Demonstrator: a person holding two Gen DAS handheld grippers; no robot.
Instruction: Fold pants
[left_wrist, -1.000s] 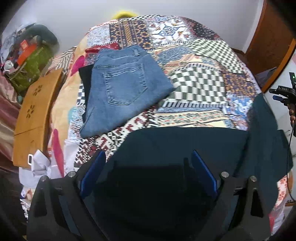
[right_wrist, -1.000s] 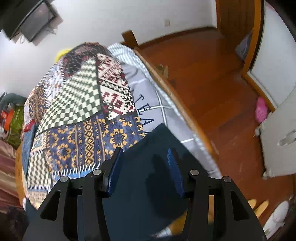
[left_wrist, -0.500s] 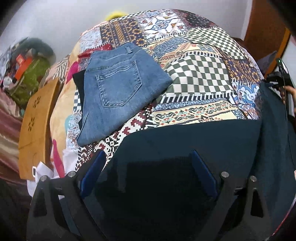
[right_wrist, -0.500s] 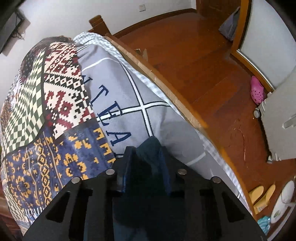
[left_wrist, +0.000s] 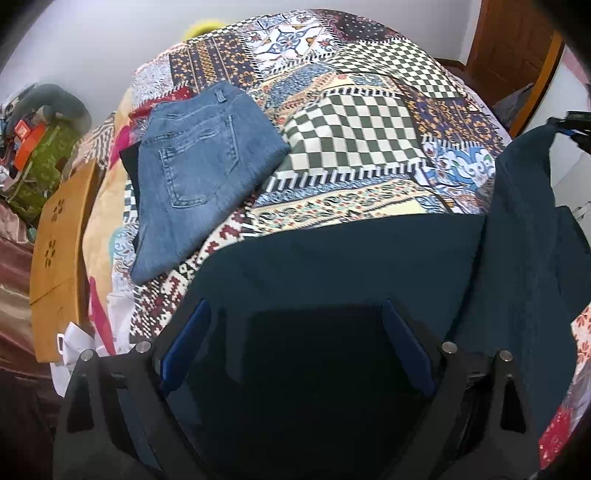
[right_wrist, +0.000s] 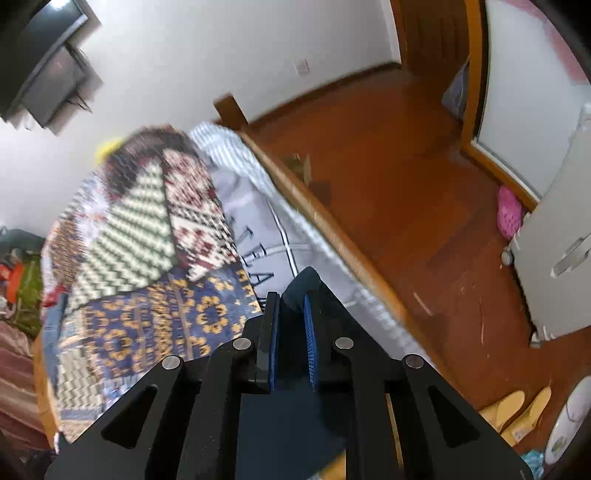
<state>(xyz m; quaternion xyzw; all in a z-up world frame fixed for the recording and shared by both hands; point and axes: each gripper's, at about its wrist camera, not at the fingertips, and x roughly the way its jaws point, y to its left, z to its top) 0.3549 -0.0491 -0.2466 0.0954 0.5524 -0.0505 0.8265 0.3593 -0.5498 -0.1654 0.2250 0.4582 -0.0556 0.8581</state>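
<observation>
Left wrist view: the left gripper (left_wrist: 295, 343), fingers apart, hovers over dark teal fabric pants (left_wrist: 332, 266) on the patchwork quilt (left_wrist: 351, 122); folded blue denim jeans (left_wrist: 199, 162) lie at ten o'clock. The right gripper (right_wrist: 291, 325) is clamped on the pants' edge.

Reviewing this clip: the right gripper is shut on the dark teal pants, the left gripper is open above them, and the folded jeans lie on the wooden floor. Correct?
Not quite. The folded jeans lie on the patchwork quilt, as the left wrist view shows. The rest holds: right gripper shut on the dark teal pants, left gripper open above them.
</observation>
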